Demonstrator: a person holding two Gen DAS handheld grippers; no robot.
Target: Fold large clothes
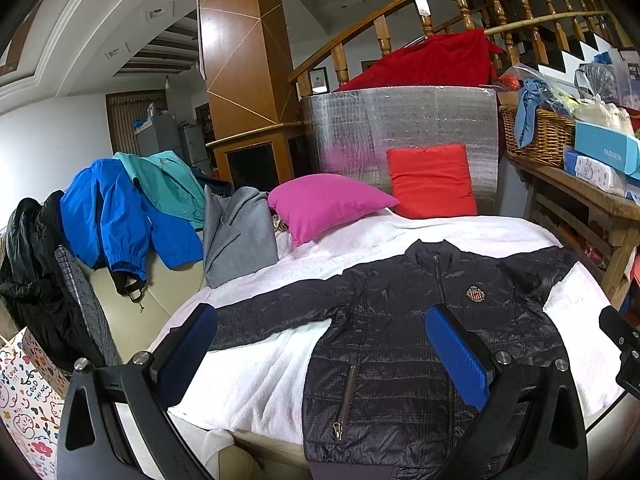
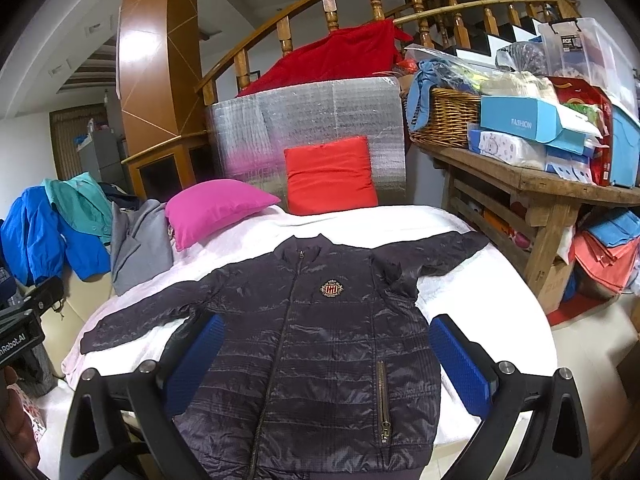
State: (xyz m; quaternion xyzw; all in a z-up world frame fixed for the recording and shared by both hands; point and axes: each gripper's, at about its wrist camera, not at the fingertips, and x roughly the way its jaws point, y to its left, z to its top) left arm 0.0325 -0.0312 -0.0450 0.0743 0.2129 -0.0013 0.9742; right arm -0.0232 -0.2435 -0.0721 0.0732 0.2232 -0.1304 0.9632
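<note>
While the jacket (image 1: 400, 340) lies flat on the white blanket (image 1: 260, 380), collar away, the left gripper (image 1: 332, 360) hovers wide open and empty, nearer its outstretched sleeve. From the right wrist, the right gripper (image 2: 332, 364) gapes empty, straddling the jacket's (image 2: 312, 340) hem.

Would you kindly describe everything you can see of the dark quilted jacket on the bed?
The dark quilted jacket lies flat, front up, on the white bedspread. Its shiny navy-black fabric is stitched in horizontal bands. The centre zip is closed, both sleeves are spread sideways, and the collar points toward the pillows. It has a crest badge on the chest and zipped side pockets. Neither hand-held gripper touches it.
</note>
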